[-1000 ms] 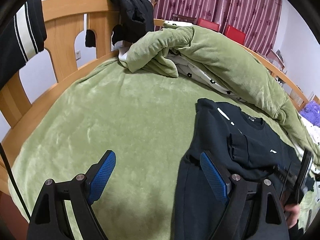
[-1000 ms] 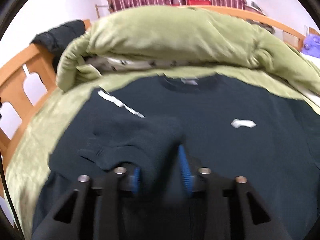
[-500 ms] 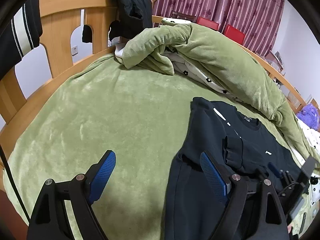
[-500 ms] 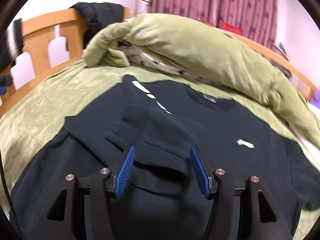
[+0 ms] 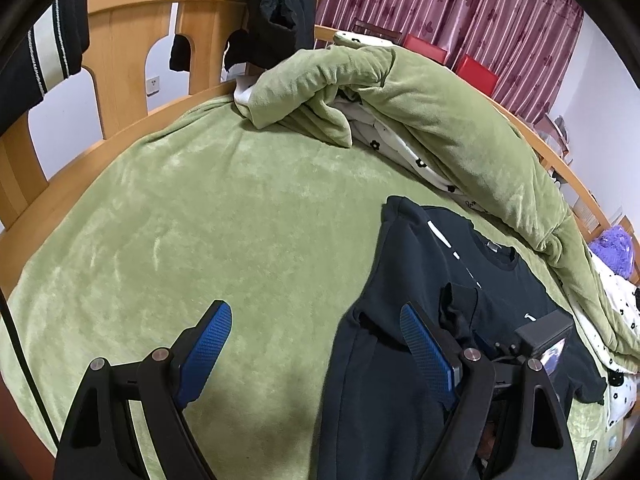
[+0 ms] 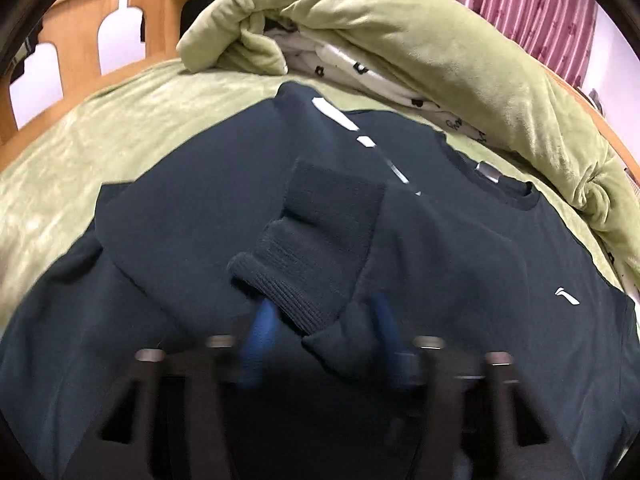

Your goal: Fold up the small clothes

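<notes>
Sweatshirt (image 6: 460,264), dark navy, lies spread flat across the green plush bedcover (image 5: 200,220) in front of me, one sleeve folded in over the chest with its ribbed cuff (image 6: 308,256) turned up nearest my right gripper (image 6: 320,336). That gripper's blue pads (image 6: 258,332) are smeared by motion blur; its jaws are closing, with the sleeve fabric bunched between them just below the cuff, though I cannot tell whether the pads press it yet. My left gripper (image 5: 316,356) hangs with its jaws spread wide and nothing in them, one pad over bare bedcover, the other over the sweatshirt's near edge; from this view I cannot tell whether it touches the cloth. In the left wrist view the right gripper shows only in part, behind my own finger, its tips hidden. The sweatshirt's hem and far sleeve run out of frame in both views. A small white logo (image 6: 566,295) and broken white stripe (image 6: 332,114) mark the chest and shoulder. Beyond the collar, a rolled green duvet (image 5: 440,120) covers a white flower-print sheet (image 5: 400,148), mostly hidden. Farther off stand the wooden bed frame (image 5: 124,40), draped with dark clothing (image 5: 276,12), and maroon curtains (image 5: 460,8).
</notes>
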